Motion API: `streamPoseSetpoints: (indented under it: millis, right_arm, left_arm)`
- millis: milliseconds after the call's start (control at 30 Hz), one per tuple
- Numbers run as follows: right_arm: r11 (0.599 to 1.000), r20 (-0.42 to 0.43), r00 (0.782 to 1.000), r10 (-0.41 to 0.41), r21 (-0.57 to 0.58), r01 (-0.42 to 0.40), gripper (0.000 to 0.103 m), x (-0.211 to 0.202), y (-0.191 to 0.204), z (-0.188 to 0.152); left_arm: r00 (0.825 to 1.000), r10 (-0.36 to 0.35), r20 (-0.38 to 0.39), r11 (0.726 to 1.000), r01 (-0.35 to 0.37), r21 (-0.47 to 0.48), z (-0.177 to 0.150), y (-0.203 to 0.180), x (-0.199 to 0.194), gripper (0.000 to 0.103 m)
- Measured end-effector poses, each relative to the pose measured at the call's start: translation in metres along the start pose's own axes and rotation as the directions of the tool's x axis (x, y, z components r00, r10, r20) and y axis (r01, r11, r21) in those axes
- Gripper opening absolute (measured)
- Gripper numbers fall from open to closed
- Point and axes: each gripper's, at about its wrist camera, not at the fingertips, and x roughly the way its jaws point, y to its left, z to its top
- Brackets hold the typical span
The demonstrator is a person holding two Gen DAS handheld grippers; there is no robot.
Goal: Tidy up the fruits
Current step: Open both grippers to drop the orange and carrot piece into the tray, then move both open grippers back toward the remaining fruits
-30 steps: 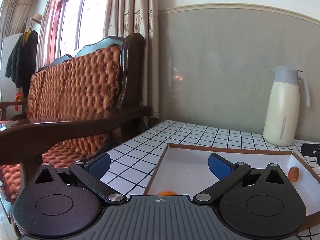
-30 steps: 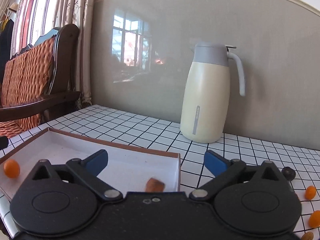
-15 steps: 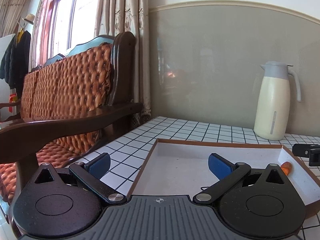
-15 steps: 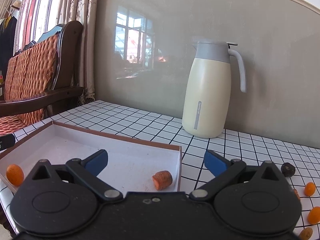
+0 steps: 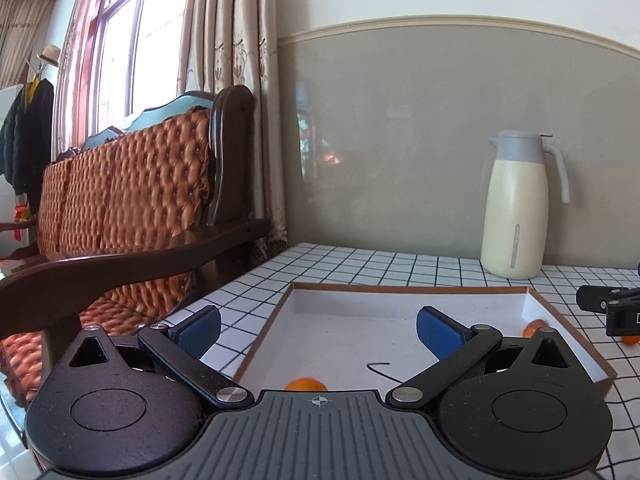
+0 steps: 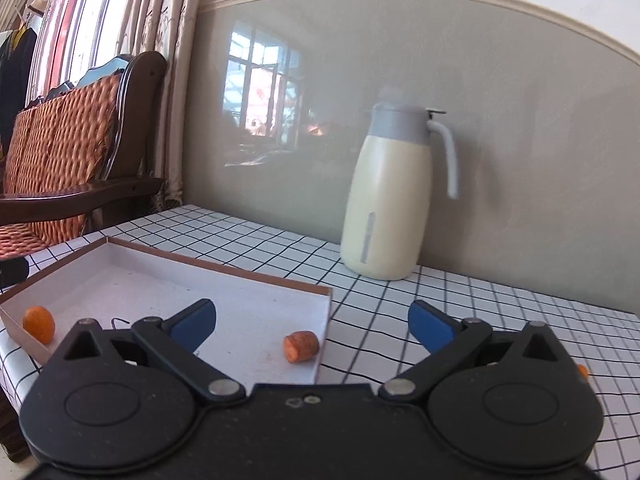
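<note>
A shallow cardboard tray (image 5: 404, 290) (image 6: 224, 266) with a white floor lies on the checked tablecloth. Inside it sit a small orange kumquat (image 5: 306, 384) (image 6: 39, 323) at the near left and a cut carrot piece (image 6: 301, 346) (image 5: 535, 326) at the right wall. My left gripper (image 5: 318, 330) hovers open over the tray's near edge, nothing between its blue pads. Just right of the carrot piece, my right gripper (image 6: 312, 320) is open and empty over the tray's right corner. The right gripper's black tip (image 5: 608, 308) shows at the far right of the left wrist view.
A cream thermos jug (image 5: 516, 208) (image 6: 394, 196) stands at the back by the grey wall. An orange fruit (image 6: 583, 370) (image 5: 632, 339) lies on the cloth right of the tray. A wooden sofa (image 5: 132, 216) with an orange cushion borders the table's left edge.
Both grippers have drawn back and risen a little, so the tray sits farther out. The kumquat shows again under the left gripper. The right view has swung left, losing most loose fruits.
</note>
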Motion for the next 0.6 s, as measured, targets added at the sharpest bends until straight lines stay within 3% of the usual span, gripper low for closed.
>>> streamPoseSetpoints:
  millis: [300, 433, 600]
  right_arm:
    - [0.996, -0.009, 0.998, -0.060, 0.064, 0.061, 0.097, -0.033, -0.029, -0.010]
    - [0.993, -0.026, 0.994, -0.102, 0.059, 0.103, 0.097, -0.043, -0.044, -0.017]
    - [0.988, -0.040, 0.989, -0.145, 0.051, 0.147, 0.097, -0.052, -0.062, -0.029]
  left_arm:
    - [0.992, -0.012, 0.129, 1.000, 0.012, -0.001, 0.003, -0.031, -0.031, 0.103]
    - [0.989, -0.064, 0.131, 0.998, 0.068, -0.021, 0.001, -0.044, -0.037, 0.103]
    - [0.983, -0.132, 0.130, 0.991, 0.127, 0.042, 0.002, -0.069, -0.041, 0.103]
